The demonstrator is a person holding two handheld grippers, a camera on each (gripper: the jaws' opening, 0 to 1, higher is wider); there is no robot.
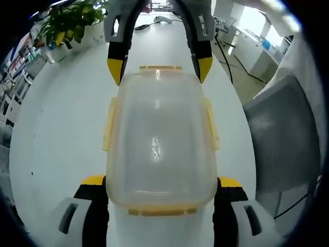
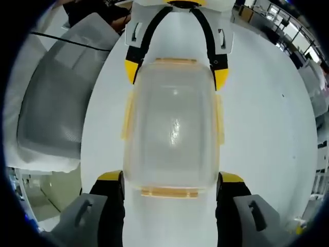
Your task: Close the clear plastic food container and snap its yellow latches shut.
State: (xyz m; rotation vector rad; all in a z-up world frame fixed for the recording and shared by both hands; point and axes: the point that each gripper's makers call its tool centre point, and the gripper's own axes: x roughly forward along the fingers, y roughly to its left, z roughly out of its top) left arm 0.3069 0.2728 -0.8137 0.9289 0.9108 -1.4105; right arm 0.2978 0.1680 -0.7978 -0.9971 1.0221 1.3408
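A clear plastic food container (image 1: 160, 139) lies on the white table (image 1: 67, 134) with its lid on. Its yellow side latches (image 1: 108, 123) flare outward, and a yellow latch sits at each end. My left gripper (image 1: 160, 182) is open, one jaw on either side of the container's near end. At the far end my right gripper (image 1: 160, 66) is open too, its yellow tips flanking that end. In the right gripper view the container (image 2: 172, 128) runs from my right gripper (image 2: 170, 178) up to the left gripper (image 2: 177, 72). Whether any jaw presses the walls is unclear.
A grey mesh office chair (image 1: 280, 139) stands beside the table, also seen as the chair (image 2: 56, 103). A potted plant (image 1: 69, 23) sits at the table's far left corner. A cable and a small white device (image 1: 159, 19) lie at the far end.
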